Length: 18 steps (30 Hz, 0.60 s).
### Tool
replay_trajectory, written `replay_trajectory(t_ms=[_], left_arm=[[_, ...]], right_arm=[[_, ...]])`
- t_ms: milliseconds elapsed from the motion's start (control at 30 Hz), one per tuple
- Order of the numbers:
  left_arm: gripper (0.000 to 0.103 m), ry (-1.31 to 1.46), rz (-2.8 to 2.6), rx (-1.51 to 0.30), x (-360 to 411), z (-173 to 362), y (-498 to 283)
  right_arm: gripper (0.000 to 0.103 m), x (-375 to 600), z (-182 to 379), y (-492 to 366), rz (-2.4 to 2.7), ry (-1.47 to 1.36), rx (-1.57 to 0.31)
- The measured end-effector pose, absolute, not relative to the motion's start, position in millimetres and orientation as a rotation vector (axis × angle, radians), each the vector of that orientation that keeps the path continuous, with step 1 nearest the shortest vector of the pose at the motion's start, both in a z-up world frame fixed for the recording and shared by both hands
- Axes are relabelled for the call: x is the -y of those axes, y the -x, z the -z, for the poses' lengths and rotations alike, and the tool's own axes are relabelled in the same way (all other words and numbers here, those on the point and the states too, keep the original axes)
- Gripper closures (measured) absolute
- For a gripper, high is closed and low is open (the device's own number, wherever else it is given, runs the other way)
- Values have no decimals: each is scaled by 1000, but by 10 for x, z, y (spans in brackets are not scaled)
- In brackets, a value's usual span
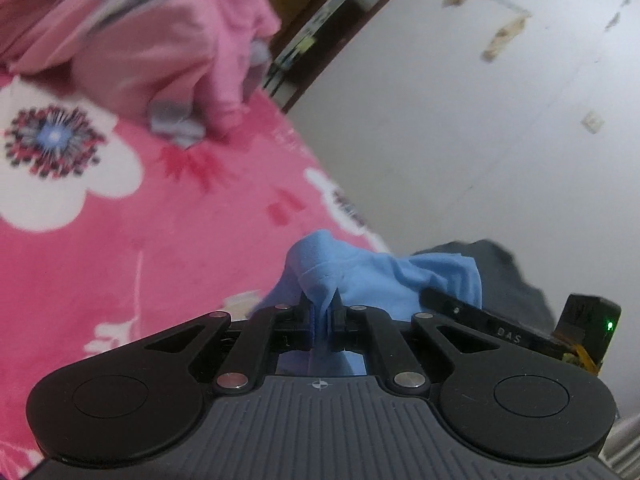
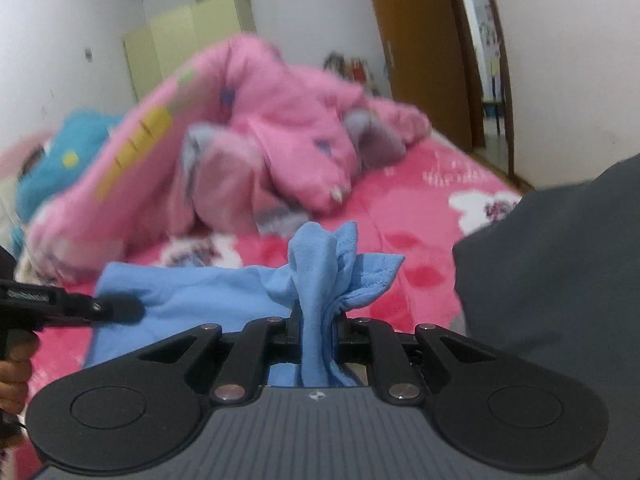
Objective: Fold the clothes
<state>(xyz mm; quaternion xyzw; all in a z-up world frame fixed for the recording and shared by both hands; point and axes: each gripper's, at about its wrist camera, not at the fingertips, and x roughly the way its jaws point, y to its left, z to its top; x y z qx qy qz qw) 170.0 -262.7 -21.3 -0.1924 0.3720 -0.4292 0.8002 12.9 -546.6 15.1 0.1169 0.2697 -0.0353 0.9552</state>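
Observation:
A light blue cloth is held by both grippers above a pink flowered bedspread. My left gripper is shut on a bunched edge of it. My right gripper is shut on another bunched part of the blue cloth, which stretches flat to the left toward the other gripper's finger. In the left wrist view the right gripper's body shows behind the cloth at the right.
A heap of pink bedding and clothes lies on the bedspread behind. A dark grey garment fills the right side. A white wall, yellow wardrobe and wooden door lie beyond.

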Motion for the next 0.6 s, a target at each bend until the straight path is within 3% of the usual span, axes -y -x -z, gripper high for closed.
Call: replay_trajectory(t_ms=[500,600], left_arm=[[100,406,902,-849,2714,452,-2006],[89,480,894,-907,2646,611,-2107]], right_arm=[[90,5685,88,-486,57,-333,-634],[82,5791,176,-555,86,-384,-666]])
